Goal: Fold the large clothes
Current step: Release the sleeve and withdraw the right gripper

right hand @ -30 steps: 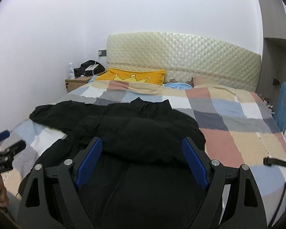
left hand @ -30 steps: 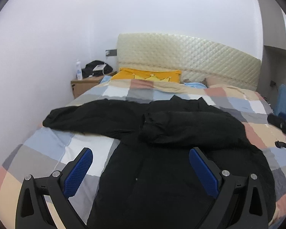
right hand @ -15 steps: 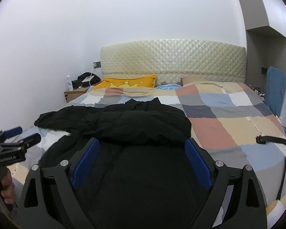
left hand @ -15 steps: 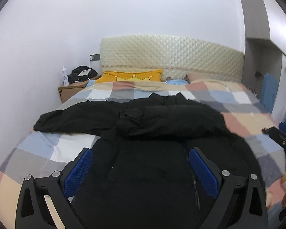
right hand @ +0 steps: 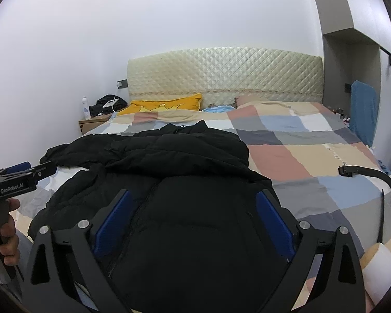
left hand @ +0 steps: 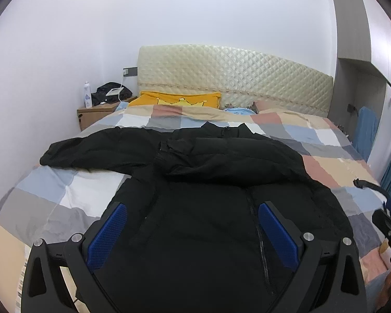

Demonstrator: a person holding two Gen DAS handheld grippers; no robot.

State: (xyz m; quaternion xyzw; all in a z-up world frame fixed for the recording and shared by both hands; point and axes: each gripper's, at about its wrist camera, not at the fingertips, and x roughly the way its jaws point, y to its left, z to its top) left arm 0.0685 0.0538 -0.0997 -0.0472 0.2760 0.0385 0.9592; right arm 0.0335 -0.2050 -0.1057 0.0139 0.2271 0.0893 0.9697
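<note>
A black padded jacket lies front up on the checked bedspread, collar toward the headboard. One sleeve is folded across the chest; the other sleeve stretches out to the left. The jacket also shows in the right wrist view. My left gripper is open and empty above the jacket's lower part. My right gripper is open and empty above the hem area. The left gripper shows at the left edge of the right wrist view, held in a hand.
A quilted cream headboard stands at the far end with a yellow pillow. A wooden nightstand with a bottle and a dark bag stands at the back left. A black strap lies on the bed's right side. Blue fabric hangs at the right.
Both views have shifted as my grippers moved over the jacket's lower part. Both stay open. The jacket lies the same way.
</note>
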